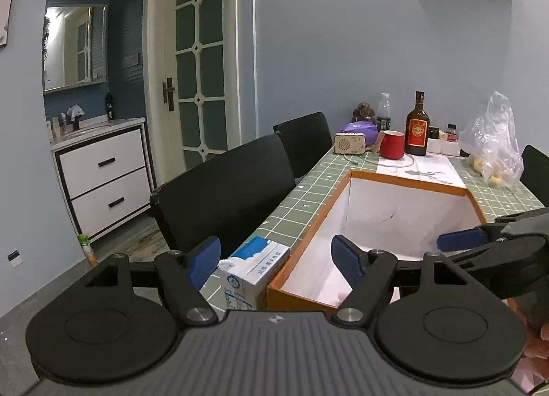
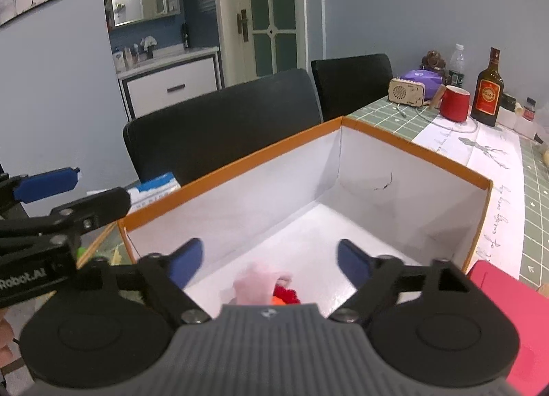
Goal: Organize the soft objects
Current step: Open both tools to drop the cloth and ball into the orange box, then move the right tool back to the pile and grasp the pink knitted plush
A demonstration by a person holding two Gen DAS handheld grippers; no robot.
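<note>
Left wrist view: the left tongs [image 1: 276, 257] fill the lower half of the frame, spread wide with nothing between their blue pads [image 1: 346, 259]. The left pad hangs over the edge of the bench [image 1: 305, 195], just above a blue-and-white carton [image 1: 255, 271]; the right pad sits inside the orange-rimmed box [image 1: 408, 183] at centre right. A pale pink scrap of the soft toy [image 1: 338, 295] shows low in the box, just beneath the right pad, though too little is visible to say more. At the right edge, the right tongs [image 1: 461, 240] reach in over the box. Toward the upper right stand a red mug [image 1: 392, 144] and a dark bottle [image 1: 417, 127].

Right wrist view: the right tongs [image 2: 269, 260] occupy the bottom of the frame, also wide apart and holding nothing. The soft toy [image 2: 260, 288], pink with a red and orange part, lies on the white floor of the box [image 2: 411, 152] at lower centre, between the two pads [image 2: 353, 262] and below them, not touching either; it is blurred. The left tongs [image 2: 48, 183] enter from the left edge, outside the box wall. A pink object [image 2: 511, 293] sits at the lower right, beside the box.
</note>
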